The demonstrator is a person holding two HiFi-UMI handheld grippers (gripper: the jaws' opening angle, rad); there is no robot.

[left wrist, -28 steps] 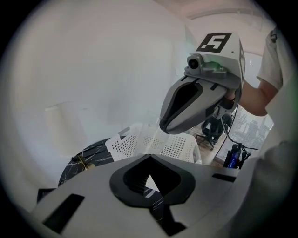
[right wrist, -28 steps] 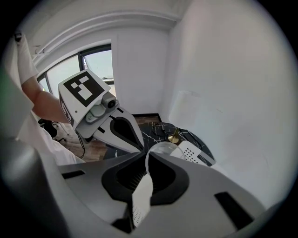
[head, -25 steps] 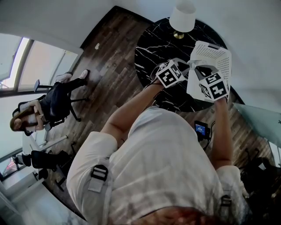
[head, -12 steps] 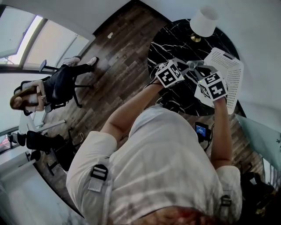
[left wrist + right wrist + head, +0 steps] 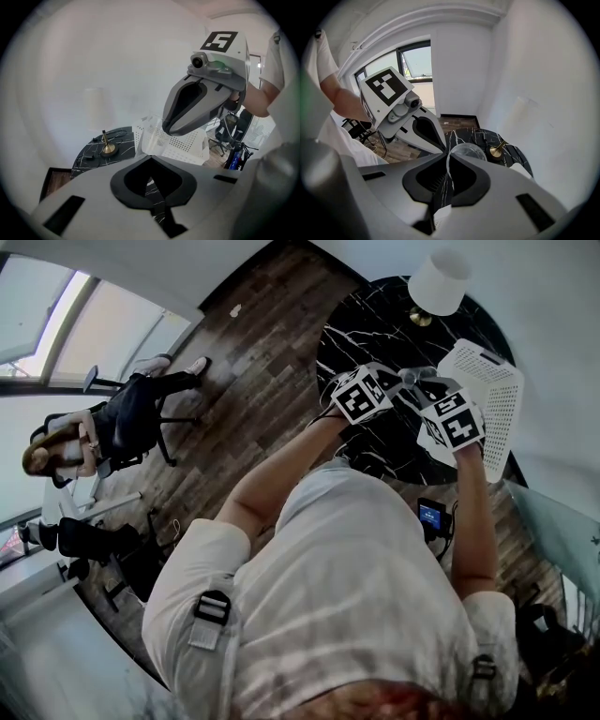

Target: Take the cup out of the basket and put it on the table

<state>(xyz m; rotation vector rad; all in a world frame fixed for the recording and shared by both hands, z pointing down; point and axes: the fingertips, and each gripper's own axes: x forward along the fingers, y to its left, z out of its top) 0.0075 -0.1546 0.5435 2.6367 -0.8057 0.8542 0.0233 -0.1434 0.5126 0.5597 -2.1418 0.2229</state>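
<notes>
In the head view, your left gripper (image 5: 398,381) and right gripper (image 5: 427,390) meet almost tip to tip above the black marble table (image 5: 361,329). The white perforated basket (image 5: 492,395) sits tilted at the table's 3 o'clock edge, and a lamp (image 5: 439,282) stands near 12 o'clock. The cup (image 5: 468,151) is too small to pick out here.

In the left gripper view, your jaws are closed on nothing, and only marble shows through the slit below the tips. The right gripper hangs at 1 o'clock with the basket just behind it.

In the right gripper view, your jaws pinch the clear cup's thin wall at the rim, one pad inside and one outside. Its round body pokes out past the tips at 1 o'clock, over the marble. White bits of basket show at 6 and 4 o'clock, so I cannot tell whether the cup is fully clear of it.

The cup looks light, stiff, slick and breakable. A rim pinch would likely let it pivot, so hold firm without squeezing harder, and land it base first on bare marble.
</notes>
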